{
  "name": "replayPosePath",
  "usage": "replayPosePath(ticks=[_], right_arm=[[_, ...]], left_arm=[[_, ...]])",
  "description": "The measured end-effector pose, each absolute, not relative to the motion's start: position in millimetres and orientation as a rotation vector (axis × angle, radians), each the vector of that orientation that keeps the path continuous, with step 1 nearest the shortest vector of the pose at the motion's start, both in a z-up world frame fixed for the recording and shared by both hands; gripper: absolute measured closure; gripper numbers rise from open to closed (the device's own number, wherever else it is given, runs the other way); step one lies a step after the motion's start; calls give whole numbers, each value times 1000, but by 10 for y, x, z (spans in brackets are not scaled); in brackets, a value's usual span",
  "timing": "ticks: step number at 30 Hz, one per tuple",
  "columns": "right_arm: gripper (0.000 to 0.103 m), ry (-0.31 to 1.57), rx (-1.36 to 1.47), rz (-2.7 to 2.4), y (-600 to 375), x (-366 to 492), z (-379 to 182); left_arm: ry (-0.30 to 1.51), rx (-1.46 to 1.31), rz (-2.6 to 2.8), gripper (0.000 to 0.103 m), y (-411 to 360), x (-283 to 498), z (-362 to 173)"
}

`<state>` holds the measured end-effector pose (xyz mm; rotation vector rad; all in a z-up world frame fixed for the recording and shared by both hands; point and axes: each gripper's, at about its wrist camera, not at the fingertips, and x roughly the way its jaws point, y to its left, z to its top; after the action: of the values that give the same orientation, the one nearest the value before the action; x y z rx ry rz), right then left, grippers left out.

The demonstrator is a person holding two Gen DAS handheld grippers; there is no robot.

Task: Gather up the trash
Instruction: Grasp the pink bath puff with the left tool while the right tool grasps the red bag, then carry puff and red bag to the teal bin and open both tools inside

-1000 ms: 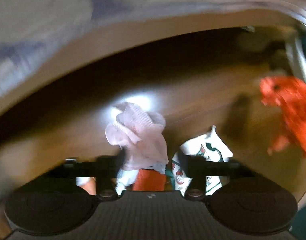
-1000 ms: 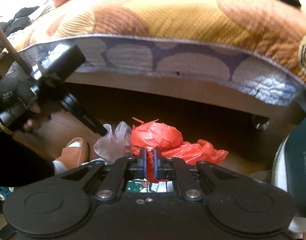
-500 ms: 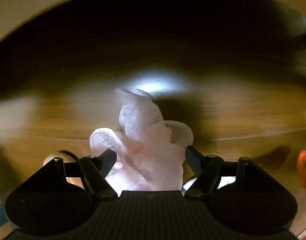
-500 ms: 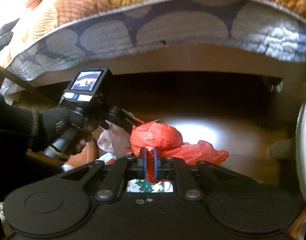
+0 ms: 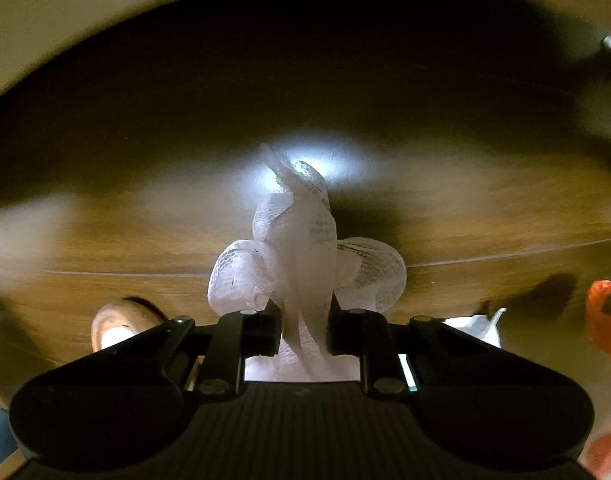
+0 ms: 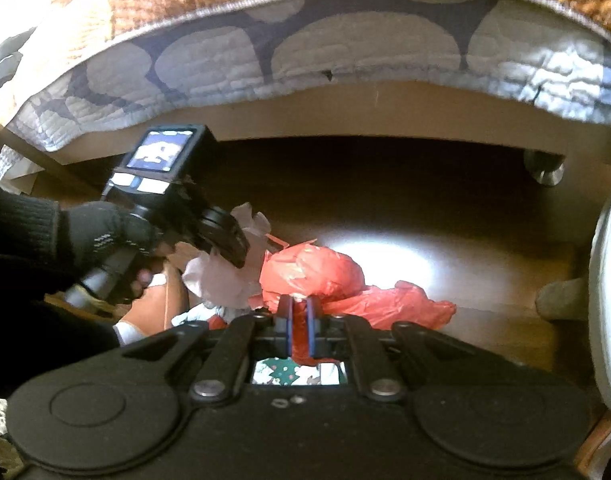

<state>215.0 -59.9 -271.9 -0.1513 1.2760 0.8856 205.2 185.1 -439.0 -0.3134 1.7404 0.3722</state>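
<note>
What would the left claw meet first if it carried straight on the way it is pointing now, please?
The left claw has just been closing and now pinches the pale mesh wrapper. It points steeply down, so beyond the wrapper it would probably meet the wooden floor first, though depth is unclear.

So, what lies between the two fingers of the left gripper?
A pale pink net-like plastic wrapper, pinched between the left gripper fingers just closed on it; this shows in the left wrist view.

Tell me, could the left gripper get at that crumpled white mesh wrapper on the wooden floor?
Yes, it seems so: the left gripper has just been closing, and its jaws now pinch the crumpled white mesh wrapper, with nothing in between.
</note>
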Motion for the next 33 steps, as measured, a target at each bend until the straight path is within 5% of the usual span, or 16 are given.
replayPosePath(ticks=[16, 33], right_arm=[[96, 1014, -180, 828, -1042, 2016, -2127], [97, 734, 4, 800, -1978, 1619, -573]], left_arm=[[1531, -379, 326, 84, 1306, 1582, -2739], [1146, -348, 204, 84, 574, 1453, -824]])
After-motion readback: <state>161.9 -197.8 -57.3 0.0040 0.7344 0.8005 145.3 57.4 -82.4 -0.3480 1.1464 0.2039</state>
